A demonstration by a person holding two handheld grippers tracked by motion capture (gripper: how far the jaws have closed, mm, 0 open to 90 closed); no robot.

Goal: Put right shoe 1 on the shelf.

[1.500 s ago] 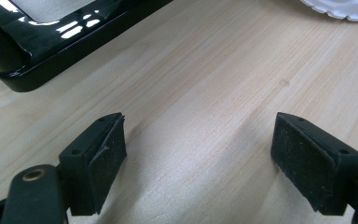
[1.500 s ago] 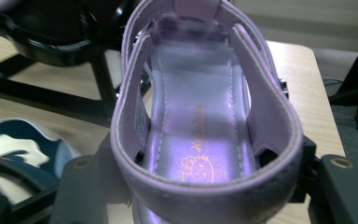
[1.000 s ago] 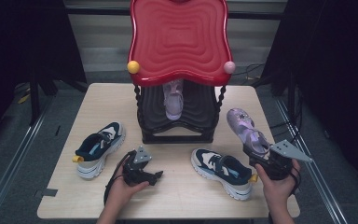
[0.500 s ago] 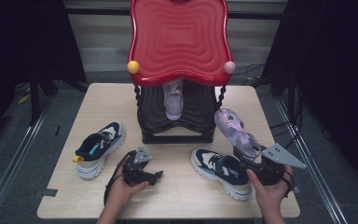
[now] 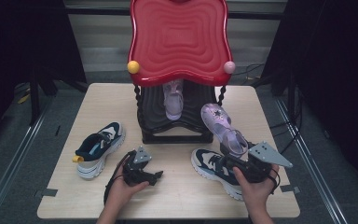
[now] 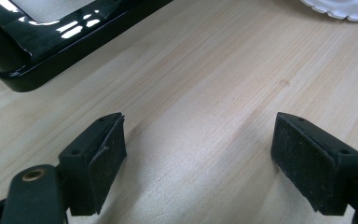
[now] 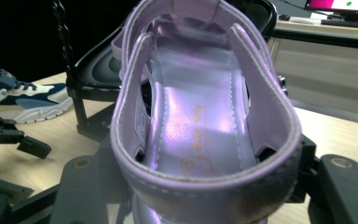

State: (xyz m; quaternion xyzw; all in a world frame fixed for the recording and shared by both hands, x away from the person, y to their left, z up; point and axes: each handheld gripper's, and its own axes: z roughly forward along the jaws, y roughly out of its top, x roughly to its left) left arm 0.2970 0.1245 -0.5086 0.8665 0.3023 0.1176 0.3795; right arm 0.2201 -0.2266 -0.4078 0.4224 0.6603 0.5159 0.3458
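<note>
From the high view, the right gripper (image 5: 239, 161) pinches the heel of a purple sandal (image 5: 221, 127), lifted beside the black rack (image 5: 177, 126). In the left gripper view, the left gripper (image 6: 198, 154) rests spread wide over the bare table (image 6: 205, 93). The right gripper view shows the sandal's heel clamped between the jaws.

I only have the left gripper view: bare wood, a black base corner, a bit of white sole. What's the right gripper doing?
Observer: The right gripper is clamped on a purple sandal at its heel, toe tilted up.
Operator: Where's its mate?
Observer: A second purple sandal stands on the black rack, under the red top.
Operator: And that white sole?
Observer: It likely belongs to the navy sneaker lying beside the right hand.
</note>
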